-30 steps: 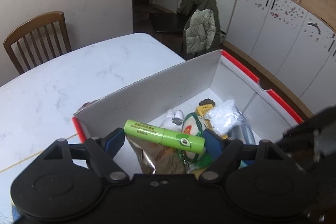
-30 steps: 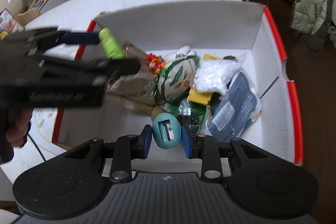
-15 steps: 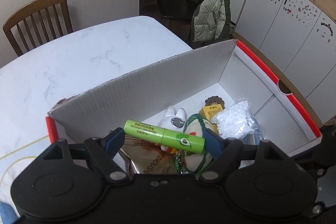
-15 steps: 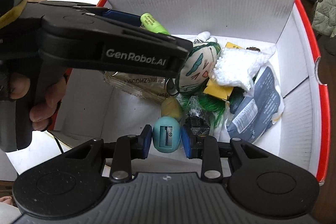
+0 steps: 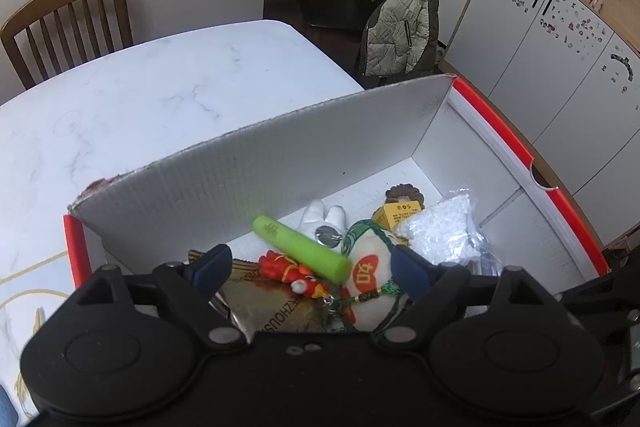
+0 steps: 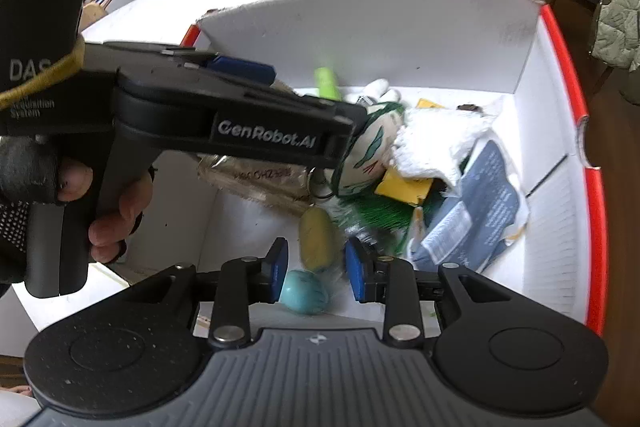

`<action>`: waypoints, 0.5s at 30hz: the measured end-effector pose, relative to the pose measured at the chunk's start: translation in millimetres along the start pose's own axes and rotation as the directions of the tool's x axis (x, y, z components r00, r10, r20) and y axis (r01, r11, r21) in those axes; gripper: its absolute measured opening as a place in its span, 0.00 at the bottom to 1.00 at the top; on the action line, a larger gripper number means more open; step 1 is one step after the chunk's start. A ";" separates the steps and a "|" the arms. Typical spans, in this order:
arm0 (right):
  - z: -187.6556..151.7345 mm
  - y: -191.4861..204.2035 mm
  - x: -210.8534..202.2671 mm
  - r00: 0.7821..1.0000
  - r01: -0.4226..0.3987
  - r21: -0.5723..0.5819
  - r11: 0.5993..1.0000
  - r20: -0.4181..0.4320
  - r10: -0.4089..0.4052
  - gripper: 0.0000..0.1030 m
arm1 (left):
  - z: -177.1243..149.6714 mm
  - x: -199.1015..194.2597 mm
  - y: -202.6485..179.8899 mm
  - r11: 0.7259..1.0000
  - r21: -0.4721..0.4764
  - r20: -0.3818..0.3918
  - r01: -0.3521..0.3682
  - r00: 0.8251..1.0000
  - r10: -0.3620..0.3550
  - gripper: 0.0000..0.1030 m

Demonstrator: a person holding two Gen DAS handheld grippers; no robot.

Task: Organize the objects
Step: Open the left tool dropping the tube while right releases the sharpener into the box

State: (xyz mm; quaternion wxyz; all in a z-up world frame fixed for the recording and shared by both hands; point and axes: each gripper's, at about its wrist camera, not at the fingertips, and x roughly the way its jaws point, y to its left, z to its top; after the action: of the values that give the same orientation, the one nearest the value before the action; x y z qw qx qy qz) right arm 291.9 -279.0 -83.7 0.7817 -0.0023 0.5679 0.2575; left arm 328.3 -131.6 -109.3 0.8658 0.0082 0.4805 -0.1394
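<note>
A white cardboard box [image 5: 248, 183] with red rims holds a heap of small items. My left gripper [image 5: 312, 267] stands open over the box; the green tube [image 5: 300, 249] is free of its fingers and lies tilted over the red toy [image 5: 288, 269] and the white pouch [image 5: 368, 271]. In the right wrist view my right gripper [image 6: 316, 267] is open above the box's near corner. The teal egg-shaped sharpener [image 6: 305, 297] is blurred just below its fingers, free of them. The green tube [image 6: 327, 82] shows past the left gripper's body [image 6: 224, 123].
The box [image 6: 560, 131] sits on a white marble table [image 5: 160, 95]. Inside lie a foil snack bag [image 6: 264, 183], a yellow packet [image 6: 404, 187], a blue-grey pouch [image 6: 476, 211] and a clear bag of white beads [image 5: 440, 231]. A wooden chair [image 5: 68, 23] and a jacket-draped chair [image 5: 400, 19] stand beyond.
Both grippers opened. The green tube left the left gripper and dropped into the box; the teal sharpener left the right gripper and is falling. Both grippers moved further over the box.
</note>
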 end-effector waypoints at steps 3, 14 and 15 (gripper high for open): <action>-1.5 -3.2 -6.7 1.000 0.010 0.009 1.000 0.020 -0.010 0.46 | -1.1 -1.6 -0.8 1.000 0.000 0.002 -0.005 1.000 0.005 0.86; -5.9 -5.8 -27.2 0.997 0.038 0.010 0.999 0.064 -0.039 0.48 | -9.8 -25.8 -4.4 1.000 0.009 0.039 -0.006 0.999 0.006 0.92; -6.8 -5.8 -29.3 0.997 0.040 0.009 0.999 0.069 -0.040 0.49 | -11.1 -29.4 -4.7 1.000 0.008 0.046 -0.004 0.999 0.004 0.93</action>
State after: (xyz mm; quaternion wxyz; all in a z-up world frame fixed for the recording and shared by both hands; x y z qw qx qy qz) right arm 281.8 -297.8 -61.7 0.8060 -0.0017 0.5413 0.2395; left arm 303.2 -127.6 -90.1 0.8768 0.0095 0.4600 -0.1400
